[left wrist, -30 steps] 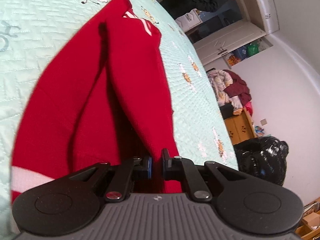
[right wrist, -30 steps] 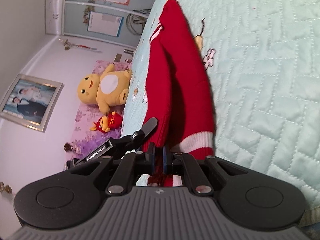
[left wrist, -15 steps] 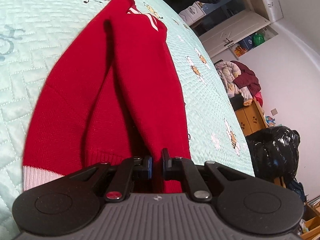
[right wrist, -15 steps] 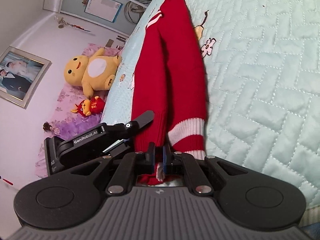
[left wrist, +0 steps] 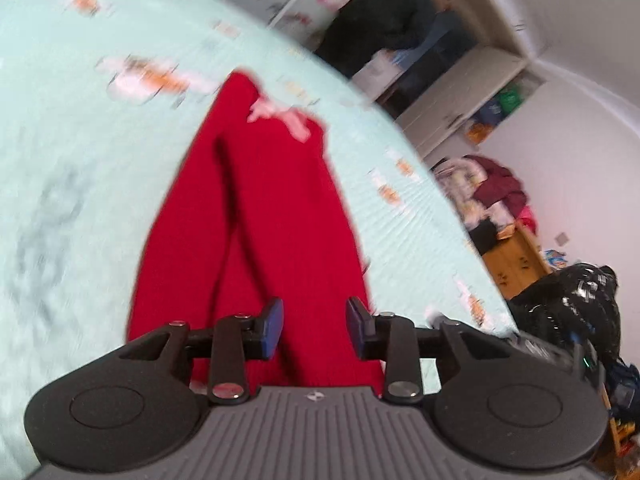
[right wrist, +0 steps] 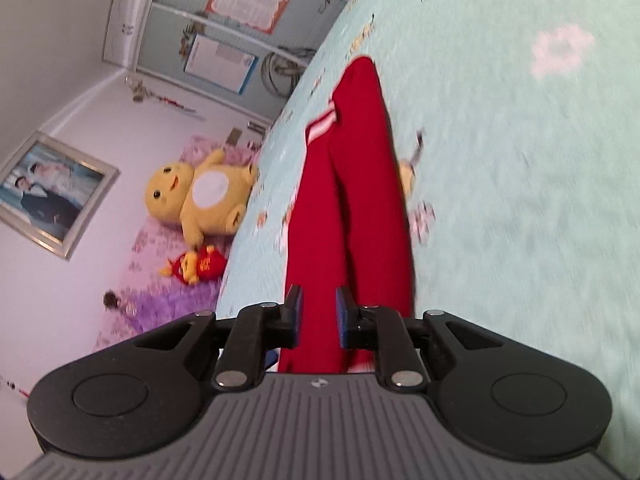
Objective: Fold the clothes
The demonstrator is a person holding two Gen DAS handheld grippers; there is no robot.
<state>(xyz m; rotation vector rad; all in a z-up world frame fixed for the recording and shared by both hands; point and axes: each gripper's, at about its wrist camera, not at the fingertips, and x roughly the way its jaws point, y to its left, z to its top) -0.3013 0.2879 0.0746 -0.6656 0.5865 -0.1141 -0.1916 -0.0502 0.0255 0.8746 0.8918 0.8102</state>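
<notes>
Left gripper (left wrist: 314, 330) fingers spread, pinching nothing; right gripper (right wrist: 318, 316) fingers likewise parted, red cloth showing through both gaps. Red knit garment (left wrist: 260, 216) lay doubled lengthwise on the quilted bed (left wrist: 80, 160), running from the fingers toward 12 o'clock, white-striped end (right wrist: 320, 126) farthest off. Risk, as judged: the loose top layer could slide off and undo the fold; no containers clearly seen.

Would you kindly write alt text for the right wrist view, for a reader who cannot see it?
The open right gripper hovers over a red garment lying lengthwise on a pale green quilt, its white-striped cuff at the far end. To the left, a yellow plush toy sits below a framed photo; the picture is motion-blurred.
</notes>
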